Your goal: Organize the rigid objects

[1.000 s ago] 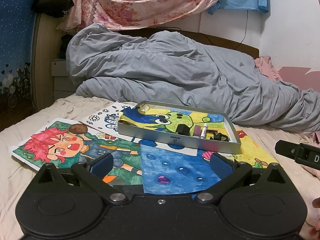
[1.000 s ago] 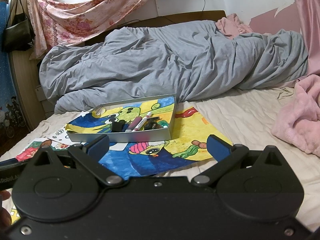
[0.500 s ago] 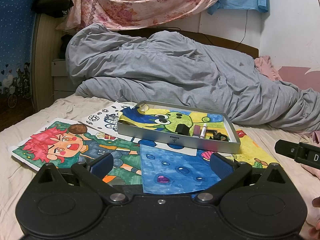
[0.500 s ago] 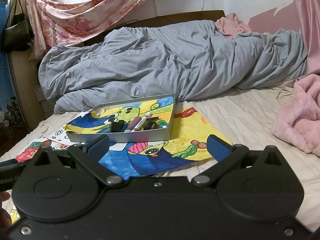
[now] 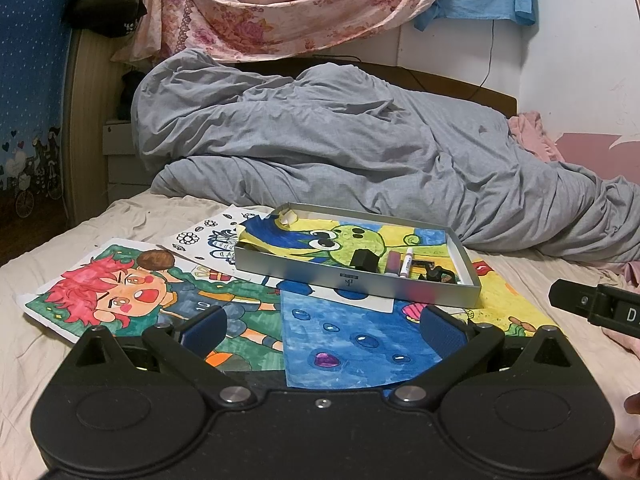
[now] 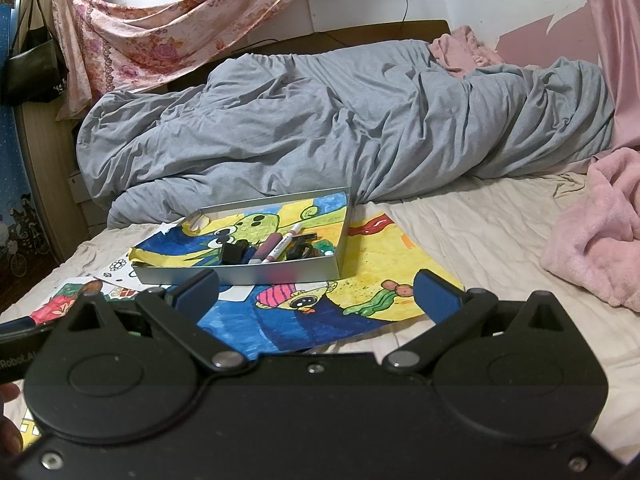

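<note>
A shallow silver tin tray (image 5: pixel 356 280) (image 6: pixel 256 274) lies on coloured drawings on the bed. Inside it rest a white marker with a pink cap (image 5: pixel 406 262) (image 6: pixel 284 243), a dark pink tube (image 6: pixel 269 245), a small black block (image 5: pixel 364 259) (image 6: pixel 232 252) and other black bits (image 6: pixel 304 250). A brown nut-like object (image 5: pixel 154 259) sits on the red-haired drawing, left of the tray. My left gripper (image 5: pixel 320 326) stands open and empty, short of the tray. Also open and empty, my right gripper (image 6: pixel 316 286) hovers before the tray's near wall.
A crumpled grey duvet (image 5: pixel 360 152) fills the back of the bed behind the tray. A pink blanket (image 6: pixel 596 232) lies at the right. Several drawings (image 5: pixel 120 292) cover the beige sheet (image 6: pixel 480 224). The other gripper's body (image 5: pixel 592 306) shows at the right edge.
</note>
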`<state>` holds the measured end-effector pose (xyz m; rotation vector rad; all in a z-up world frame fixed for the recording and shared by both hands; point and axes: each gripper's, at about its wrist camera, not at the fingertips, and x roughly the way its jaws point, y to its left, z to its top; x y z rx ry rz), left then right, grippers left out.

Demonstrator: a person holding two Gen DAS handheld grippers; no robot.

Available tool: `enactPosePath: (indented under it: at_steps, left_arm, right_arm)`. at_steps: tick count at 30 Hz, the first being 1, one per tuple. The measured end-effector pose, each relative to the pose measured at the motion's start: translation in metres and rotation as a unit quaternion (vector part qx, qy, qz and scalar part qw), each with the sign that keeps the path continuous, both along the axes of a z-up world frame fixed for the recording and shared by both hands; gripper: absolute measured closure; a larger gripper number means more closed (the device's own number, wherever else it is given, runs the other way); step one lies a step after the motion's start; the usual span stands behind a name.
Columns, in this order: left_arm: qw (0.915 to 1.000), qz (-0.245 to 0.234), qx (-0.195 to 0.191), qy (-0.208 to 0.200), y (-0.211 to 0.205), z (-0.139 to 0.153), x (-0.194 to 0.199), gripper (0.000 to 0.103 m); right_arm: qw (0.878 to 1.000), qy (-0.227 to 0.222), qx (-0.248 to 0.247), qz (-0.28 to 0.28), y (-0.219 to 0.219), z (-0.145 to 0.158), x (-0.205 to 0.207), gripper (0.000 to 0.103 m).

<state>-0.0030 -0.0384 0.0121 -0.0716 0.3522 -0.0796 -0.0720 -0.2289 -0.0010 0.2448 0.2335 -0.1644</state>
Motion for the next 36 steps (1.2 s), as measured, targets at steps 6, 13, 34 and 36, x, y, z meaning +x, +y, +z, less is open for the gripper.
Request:
enactPosePath:
  at_steps: [6, 13, 34, 36]
  left_arm:
    - [1.0000, 0.000, 0.001, 0.000, -0.0004, -0.0001, -0.0001, 0.001]
    - [1.0000, 0.001, -0.001, 0.000, -0.0005, -0.0003, -0.0003, 0.001]
    - [1.0000, 0.000, 0.001, -0.001, -0.0012, -0.0005, -0.0004, 0.001]
    - [1.0000, 0.000, 0.002, -0.001, -0.0012, -0.0006, -0.0004, 0.001]
  right_arm:
    - [1.000, 0.000, 0.000, -0.001, 0.0011, 0.0000, -0.0001, 0.001]
    - [1.000, 0.001, 0.002, -0.002, 0.0018, 0.0000, -0.0006, 0.001]
    - [1.000, 0.004, 0.001, -0.003, 0.0070, 0.0006, -0.0017, 0.001]
    - [1.000, 0.004, 0.001, -0.003, 0.0072, 0.0008, -0.0019, 0.001]
